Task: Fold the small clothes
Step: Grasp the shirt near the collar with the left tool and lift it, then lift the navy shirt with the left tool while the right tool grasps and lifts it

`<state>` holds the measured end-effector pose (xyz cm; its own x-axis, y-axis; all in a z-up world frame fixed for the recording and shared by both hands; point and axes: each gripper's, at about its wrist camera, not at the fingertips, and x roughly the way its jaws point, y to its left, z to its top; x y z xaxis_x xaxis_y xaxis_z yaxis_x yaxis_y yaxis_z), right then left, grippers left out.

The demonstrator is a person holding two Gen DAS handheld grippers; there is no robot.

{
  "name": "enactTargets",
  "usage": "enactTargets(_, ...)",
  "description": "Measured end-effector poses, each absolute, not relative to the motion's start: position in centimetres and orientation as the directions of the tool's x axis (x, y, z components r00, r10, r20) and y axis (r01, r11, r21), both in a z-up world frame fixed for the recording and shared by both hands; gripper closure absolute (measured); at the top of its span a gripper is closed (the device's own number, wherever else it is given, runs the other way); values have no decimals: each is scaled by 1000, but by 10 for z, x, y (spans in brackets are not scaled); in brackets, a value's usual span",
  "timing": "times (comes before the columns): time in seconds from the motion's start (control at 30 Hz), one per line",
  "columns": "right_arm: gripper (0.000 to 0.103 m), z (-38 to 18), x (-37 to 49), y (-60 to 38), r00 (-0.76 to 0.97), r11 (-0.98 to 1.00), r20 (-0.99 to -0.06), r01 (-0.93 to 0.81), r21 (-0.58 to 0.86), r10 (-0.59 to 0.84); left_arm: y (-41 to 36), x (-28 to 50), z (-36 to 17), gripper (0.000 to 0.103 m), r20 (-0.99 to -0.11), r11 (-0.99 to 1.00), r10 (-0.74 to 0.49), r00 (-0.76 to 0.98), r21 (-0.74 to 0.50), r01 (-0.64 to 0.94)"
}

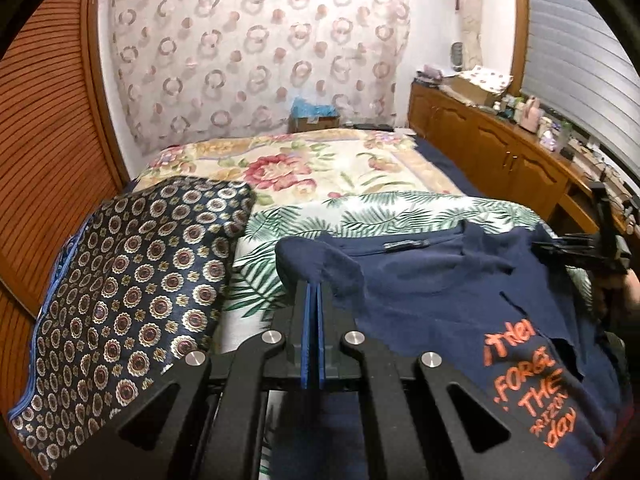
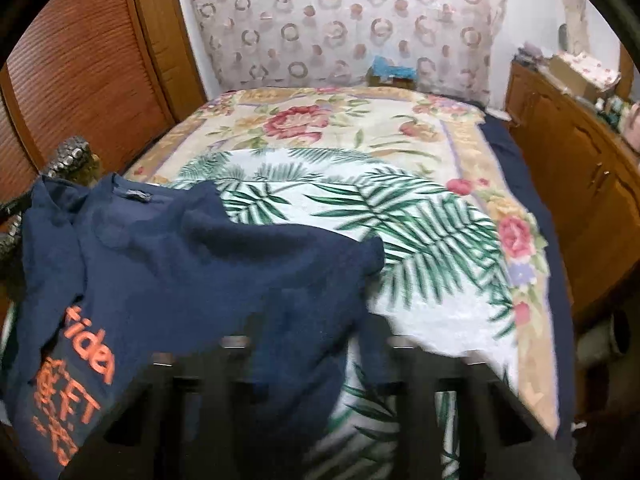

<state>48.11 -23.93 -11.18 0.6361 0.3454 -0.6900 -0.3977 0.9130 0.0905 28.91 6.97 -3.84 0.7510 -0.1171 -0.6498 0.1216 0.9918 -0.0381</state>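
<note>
The navy shirt (image 1: 460, 292) was gripped at both shoulders, left gripper (image 1: 316, 292) lower centre, right gripper (image 1: 560, 246) far right, both clamped on cloth, collar between.

Orange lettering is printed on the navy T-shirt (image 1: 460, 304). In the left wrist view, fragments can be read in descending lines: "Tider" (or something near it, the first letters being cut by a fold), ".FORGE", "THE", a small unclear line, and "day". In the right wrist view, "tide" is read on the same T-shirt (image 2: 168, 272), with blurred orange lines below it that look like "FT" and cannot be made out further. A small woven label is seen at the inside of the neck, but its wording is too small to be read.
</note>
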Motion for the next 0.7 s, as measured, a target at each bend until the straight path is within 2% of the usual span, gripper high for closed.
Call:
enactTargets(0.1, 95, -105, 477, -232, 641, 907, -683, -414, 79, 352, 65, 275, -27, 100, -630, 988, -142, 764, -47, 145)
enactTargets(0.33, 96, -54, 414, -230, 733, 884, -545, -467, 33, 407, 63, 218, 9, 100, -550, 978, -205, 810, -77, 195)
enactTargets(0.47, 96, -35, 364, -240, 750, 867, -486, -497, 33, 449, 64, 172, 12, 100, -513, 971, -238, 825, -109, 213)
enactTargets(0.7, 96, -44, 267, -270, 757, 857, -452, -515, 33, 472, 85, 90, 9, 100, -460, 972, -234, 856, -136, 192)
